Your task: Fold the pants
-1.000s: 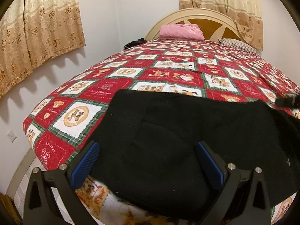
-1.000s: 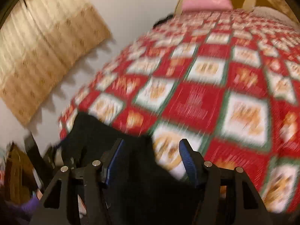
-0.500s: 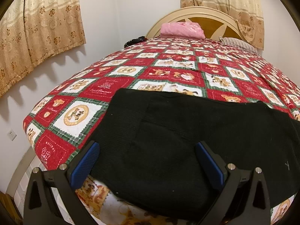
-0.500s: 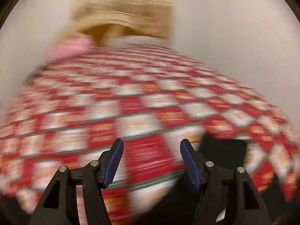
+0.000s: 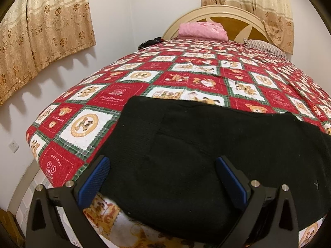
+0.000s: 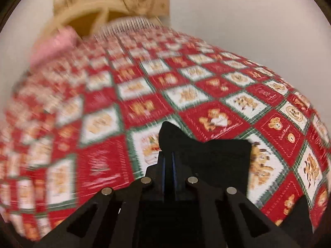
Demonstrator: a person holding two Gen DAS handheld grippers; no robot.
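Black pants (image 5: 206,155) lie spread across the near end of a bed with a red patchwork quilt (image 5: 206,78). My left gripper (image 5: 162,163) hovers over their left part, its blue pads wide apart and gripping nothing. In the right wrist view the pants' far end (image 6: 223,155) lies on the quilt (image 6: 144,107), somewhat blurred. My right gripper (image 6: 168,161) is shut on that end's left corner, and a peak of black cloth stands up just past its fingertips.
A folded pink blanket (image 5: 202,31) and a striped pillow (image 5: 266,47) lie by the curved headboard (image 5: 233,20). A small dark item (image 5: 150,42) sits at the bed's far left edge. Walls with beige curtains (image 5: 47,31) close in on the left and behind.
My right gripper swung from the pants' left part to their right end and closed on a corner of the cloth. The left gripper and the pants beneath it stayed put.
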